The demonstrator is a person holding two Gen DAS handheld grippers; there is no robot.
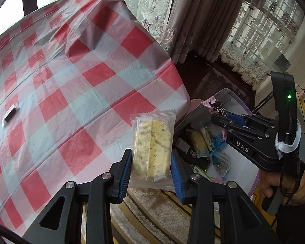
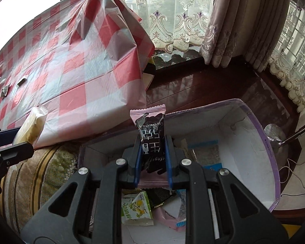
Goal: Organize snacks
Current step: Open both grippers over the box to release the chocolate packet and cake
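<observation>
My left gripper (image 1: 150, 172) is shut on a clear packet holding a yellow biscuit (image 1: 152, 148), upright between the blue pads, over the table's edge. My right gripper (image 2: 152, 160) is shut on a pink and black chocolate snack packet (image 2: 151, 142), held above a white box with purple trim (image 2: 260, 142). Several snack packets (image 2: 137, 209) lie inside that box. In the left wrist view the right gripper (image 1: 223, 120) with its pink packet (image 1: 215, 104) hovers over the same box (image 1: 240, 174). The left gripper's fingers (image 2: 12, 142) and the biscuit packet (image 2: 32, 128) show at the left of the right wrist view.
A red and white checked cloth covers the table (image 1: 71, 81), with small wrappers (image 1: 10, 113) lying on it. A striped cushion (image 2: 40, 172) sits below the table edge beside the box. A dark wooden sill (image 2: 203, 85), curtains (image 2: 233, 20) and a metal stand (image 2: 274, 138) lie behind.
</observation>
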